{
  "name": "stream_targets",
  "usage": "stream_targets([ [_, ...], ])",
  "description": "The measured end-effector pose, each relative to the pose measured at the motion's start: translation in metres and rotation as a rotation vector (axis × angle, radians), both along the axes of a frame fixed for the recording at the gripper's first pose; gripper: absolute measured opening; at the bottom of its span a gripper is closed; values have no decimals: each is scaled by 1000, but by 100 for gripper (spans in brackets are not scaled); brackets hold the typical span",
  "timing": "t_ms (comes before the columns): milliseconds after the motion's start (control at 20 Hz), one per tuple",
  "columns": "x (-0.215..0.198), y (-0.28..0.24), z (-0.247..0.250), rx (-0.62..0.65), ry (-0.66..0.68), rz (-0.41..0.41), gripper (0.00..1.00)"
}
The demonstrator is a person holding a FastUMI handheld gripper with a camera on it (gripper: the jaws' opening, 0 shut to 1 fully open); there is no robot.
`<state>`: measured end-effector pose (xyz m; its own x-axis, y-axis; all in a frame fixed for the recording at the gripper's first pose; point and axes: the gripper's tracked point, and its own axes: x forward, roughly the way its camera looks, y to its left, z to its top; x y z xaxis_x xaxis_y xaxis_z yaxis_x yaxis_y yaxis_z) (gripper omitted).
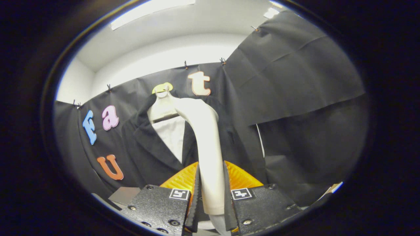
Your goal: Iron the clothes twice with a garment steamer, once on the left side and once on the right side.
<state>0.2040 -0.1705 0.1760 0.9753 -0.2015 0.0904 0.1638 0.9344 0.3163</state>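
- Gripper [211, 183]: both fingers clamped on the garment steamer [206, 144] handle.
- Steamer axis: upright, head curving forward at the top.
- Dark jacket [147, 147]: hangs just beyond, its front opening left of the steamer head.

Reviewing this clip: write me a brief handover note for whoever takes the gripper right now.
Gripper: shut on the garment steamer, both fingers pressing its handle; the steamer stands upright between them.
Black jacket hangs on a hanger against the booth wall, beyond the fingers, a white shirt inside it.
Steamer head is up near the collar, right of the shirt opening; contact with the cloth cannot be told.
Done: steamer picked up.
Left: how many of the two passes, left side and right side, remain cannot be told.
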Motion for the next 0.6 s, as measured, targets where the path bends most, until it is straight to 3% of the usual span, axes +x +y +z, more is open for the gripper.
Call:
stream_targets([
  [200, 30, -6, 32, -26, -46, -16, 33],
  [600, 83, -9, 40, -70, -27, -56, 33],
])
